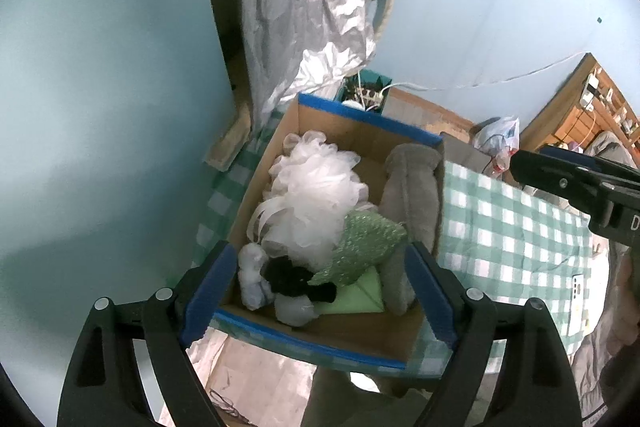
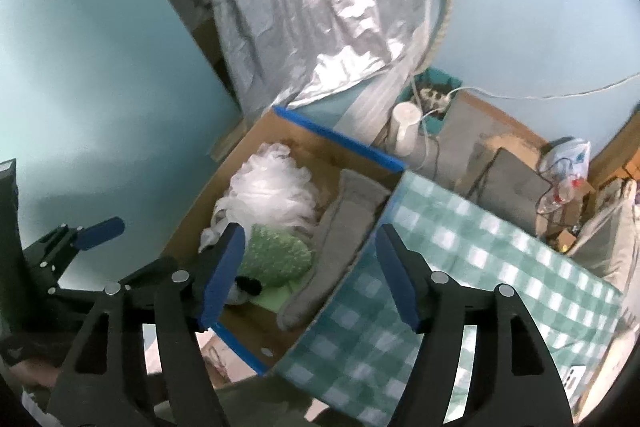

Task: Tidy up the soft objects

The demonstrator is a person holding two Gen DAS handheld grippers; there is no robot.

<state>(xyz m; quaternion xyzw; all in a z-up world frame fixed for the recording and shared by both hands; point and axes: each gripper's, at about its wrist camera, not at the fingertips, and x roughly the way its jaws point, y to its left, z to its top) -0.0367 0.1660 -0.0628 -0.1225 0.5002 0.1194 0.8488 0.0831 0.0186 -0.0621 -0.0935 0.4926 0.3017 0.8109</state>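
My left gripper (image 1: 320, 291) spread wide, empty, above cardboard box (image 1: 340, 119). Inside: white loofah (image 1: 316, 183), green sponge (image 1: 360, 247), grey cloth (image 1: 412, 195); black item (image 1: 296, 279) indistinct. My right gripper (image 2: 310, 275) wide, empty, over checkered tablecloth (image 2: 460, 247); finger hides box corner.

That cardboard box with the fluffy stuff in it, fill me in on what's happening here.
A person holds two grippers above the cardboard box, which sits on a green checked tablecloth. Both the left gripper and the right gripper are open and empty. Inside the box lie a white mesh bath pouf, a green scrubber, a grey rolled cloth, a black fuzzy item and a green flat sponge. No soft item is visible on the cloth outside the box.
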